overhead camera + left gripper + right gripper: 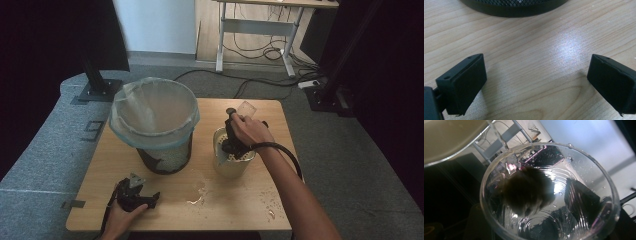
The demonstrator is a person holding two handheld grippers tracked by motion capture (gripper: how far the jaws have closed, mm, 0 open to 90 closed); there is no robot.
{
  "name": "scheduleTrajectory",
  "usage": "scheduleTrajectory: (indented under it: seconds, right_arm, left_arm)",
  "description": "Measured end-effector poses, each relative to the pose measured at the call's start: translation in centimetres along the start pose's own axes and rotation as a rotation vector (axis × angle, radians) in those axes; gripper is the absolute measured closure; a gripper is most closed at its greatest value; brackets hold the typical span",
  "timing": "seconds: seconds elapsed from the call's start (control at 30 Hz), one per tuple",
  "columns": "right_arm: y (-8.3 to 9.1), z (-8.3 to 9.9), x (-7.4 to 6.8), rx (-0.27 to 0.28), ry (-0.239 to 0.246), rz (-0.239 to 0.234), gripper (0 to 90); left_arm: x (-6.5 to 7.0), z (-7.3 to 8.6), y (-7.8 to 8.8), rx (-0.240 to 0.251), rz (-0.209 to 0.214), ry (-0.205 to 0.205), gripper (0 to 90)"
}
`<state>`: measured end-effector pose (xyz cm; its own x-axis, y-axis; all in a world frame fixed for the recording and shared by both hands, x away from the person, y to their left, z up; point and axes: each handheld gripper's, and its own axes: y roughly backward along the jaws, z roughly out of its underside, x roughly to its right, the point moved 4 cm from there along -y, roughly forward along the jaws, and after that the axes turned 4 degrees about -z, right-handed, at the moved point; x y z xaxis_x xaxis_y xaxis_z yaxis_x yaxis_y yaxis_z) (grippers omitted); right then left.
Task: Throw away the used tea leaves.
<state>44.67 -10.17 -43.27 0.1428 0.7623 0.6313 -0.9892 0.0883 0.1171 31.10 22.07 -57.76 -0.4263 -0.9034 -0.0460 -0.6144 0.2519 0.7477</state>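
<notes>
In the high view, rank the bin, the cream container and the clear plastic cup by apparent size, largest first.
1. Bag-lined mesh bin
2. Cream container, partly hidden by the hand
3. Clear plastic cup
All three stand at similar distances, so the order seems reliable.

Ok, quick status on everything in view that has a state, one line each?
Left gripper: open, holding nothing, low over the bare table.
Right gripper: shut on the clear plastic cup, raised above the beige container.
Clear plastic cup: tipped, wet inside, droplets on the wall.
Beige container: upright, open-topped.
Mesh bin: upright, liner fitted over the rim.
Table: spill patches near the front edge.
</notes>
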Motion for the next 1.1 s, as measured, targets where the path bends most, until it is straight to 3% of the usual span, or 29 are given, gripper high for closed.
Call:
scheduleTrajectory:
  seconds: [0.1,0.13,0.2,0.23,0.27,0.3,0.33,0.37,0.4,0.43,0.47,0.5,0.53,0.57,0.6,0.63,0.67,0.7,0.73,0.77,0.8,0.83,0.87,0.9,0.93,0.97,1.0,1.07,1.1]
  right_arm:
    - [-0.1,0.4,0.5,-0.031,0.028,0.027,40.5]
    - [-0.1,0.4,0.5,-0.031,0.028,0.027,40.5]
    - [-0.3,0.1,0.0,-0.031,0.085,0.009,40.4]
    - [-0.3,0.0,0.0,-0.032,0.089,0.011,40.4]
    - [-0.2,0.1,0.2,-0.020,0.036,0.008,40.4]
    - [-0.2,0.1,0.2,-0.020,0.036,0.008,40.4]
    - [0.0,0.5,0.6,-0.009,-0.035,-0.011,40.4]
    - [0.0,0.5,0.6,-0.009,-0.035,-0.011,40.4]
    - [0.1,0.8,0.6,0.006,-0.111,-0.034,40.1]
    - [0.1,0.9,0.7,0.018,-0.143,-0.049,40.0]
    - [0.2,1.0,0.8,0.053,-0.264,-0.066,39.8]
    - [0.2,1.1,1.1,0.086,-0.331,-0.085,39.8]
    - [0.4,1.3,1.2,0.111,-0.446,-0.114,39.8]
    - [0.4,1.3,1.2,0.111,-0.446,-0.114,39.8]
    - [0.4,1.5,1.2,0.137,-0.558,-0.130,39.8]
    - [0.6,2.0,1.4,0.180,-0.771,-0.179,39.2]
    - [0.7,2.2,1.5,0.200,-0.861,-0.196,39.2]
    - [0.7,2.2,1.5,0.200,-0.861,-0.196,39.2]
    - [0.6,2.9,1.5,0.284,-1.092,-0.257,39.2]
    - [0.6,2.9,1.5,0.284,-1.092,-0.257,39.2]
    - [0.6,3.4,1.2,0.346,-1.295,-0.317,39.2]
    - [0.6,3.4,1.2,0.346,-1.295,-0.317,39.2]
    - [0.6,3.9,0.8,0.411,-1.482,-0.374,39.2]
    - [0.6,3.9,0.8,0.411,-1.482,-0.374,39.2]
    - [0.5,4.1,0.6,0.435,-1.548,-0.388,39.2]
    - [0.5,4.3,0.3,0.464,-1.628,-0.412,39.2]
    - [0.6,4.7,-0.3,0.528,-1.789,-0.459,39.1]
    - [0.6,4.9,-0.8,0.589,-1.900,-0.499,39.1]
    - [0.6,4.9,-0.8,0.589,-1.900,-0.499,39.1]
  left_arm:
    - [0.0,0.0,0.0,0.000,0.000,0.000,2.0]
    - [0.0,0.0,0.0,0.000,0.000,0.000,2.0]
    - [0.0,0.0,0.0,0.000,0.000,0.000,2.0]
    - [0.0,0.0,0.0,0.000,0.000,0.000,2.0]
    - [0.0,0.0,0.0,0.000,0.000,0.000,1.9]
    - [0.0,0.0,0.0,0.000,0.000,0.000,2.0]
    - [0.0,0.0,0.0,0.000,0.000,0.000,2.0]
    - [0.0,0.0,0.0,0.000,0.000,0.000,2.0]
    - [0.0,0.0,0.0,0.000,0.000,0.000,2.0]
    - [0.0,0.0,0.0,0.000,0.000,0.000,2.0]
    - [0.0,0.0,0.0,0.000,0.000,0.000,2.0]
    - [0.0,0.0,0.0,0.000,0.000,0.000,2.0]
    - [0.0,0.0,0.0,-0.001,0.000,0.000,1.9]
    - [0.0,0.0,0.0,-0.001,0.000,0.000,2.0]
    - [0.0,0.0,0.0,0.000,0.000,0.000,2.0]
    - [0.0,0.0,0.0,0.000,0.000,0.001,2.0]
    - [0.0,0.0,0.0,0.000,0.000,0.000,1.9]
    - [0.0,0.0,0.0,0.000,0.000,0.000,1.9]
    - [0.0,0.0,0.0,0.000,0.000,0.000,1.9]
    - [0.0,0.0,0.0,0.000,0.000,0.000,1.9]
    - [0.0,0.0,0.0,0.000,0.000,0.000,1.9]
    - [0.0,0.0,0.0,0.000,0.000,0.000,1.9]
    - [0.0,0.0,0.0,0.000,0.000,0.001,1.9]
    - [0.0,0.0,0.0,0.000,0.000,0.001,1.9]
    - [0.0,0.0,0.0,0.000,0.000,0.000,1.9]
    - [0.0,0.0,0.0,0.000,0.000,0.000,1.9]
    - [0.0,0.0,0.0,0.002,0.000,0.001,1.9]
    - [0.0,0.0,-0.1,0.002,0.000,0.001,1.9]
    - [0.0,0.0,-0.1,0.002,0.000,0.001,1.9]
